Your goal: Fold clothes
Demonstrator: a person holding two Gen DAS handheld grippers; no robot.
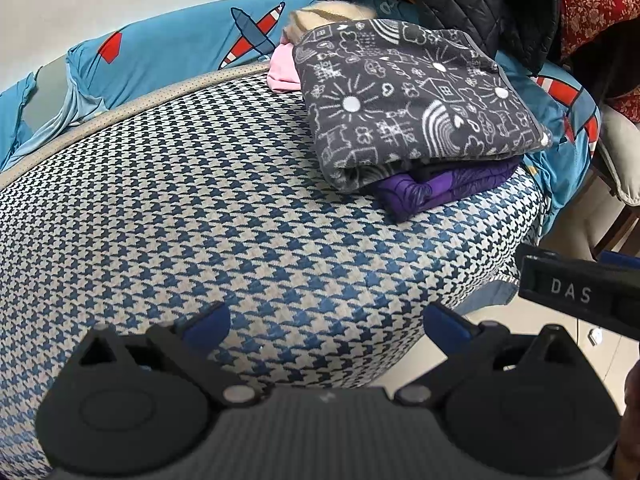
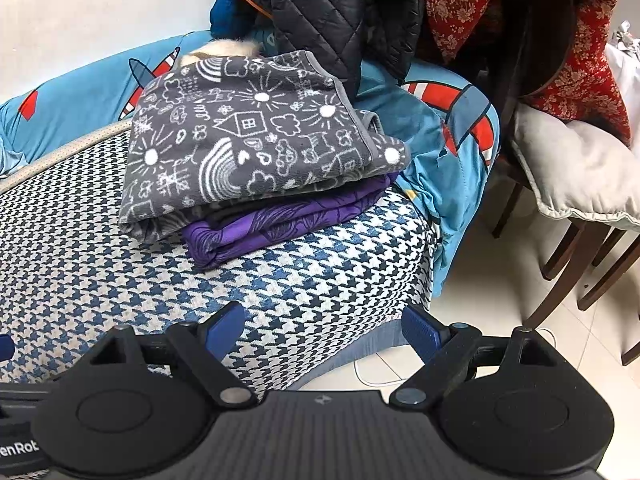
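Note:
A folded grey cloth with white doodle drawings (image 1: 412,100) (image 2: 248,136) lies on top of a folded purple garment (image 1: 436,188) (image 2: 276,220), stacked on the far right part of the houndstooth cushion (image 1: 200,208) (image 2: 80,248). A pink garment (image 1: 282,70) and a cream fluffy piece (image 1: 328,14) peek out behind the stack. My left gripper (image 1: 326,322) hovers open over the cushion's near part, well short of the stack. My right gripper (image 2: 324,326) is open too, above the cushion's near right corner, nothing between its fingers.
A blue sheet with red-and-white aeroplane prints (image 1: 172,48) (image 2: 448,128) lies behind and right of the cushion. A black quilted jacket (image 2: 332,12) and a red floral cloth (image 2: 520,20) hang over a wooden chair (image 2: 568,240) at the right. Pale tiled floor (image 2: 500,300) lies below.

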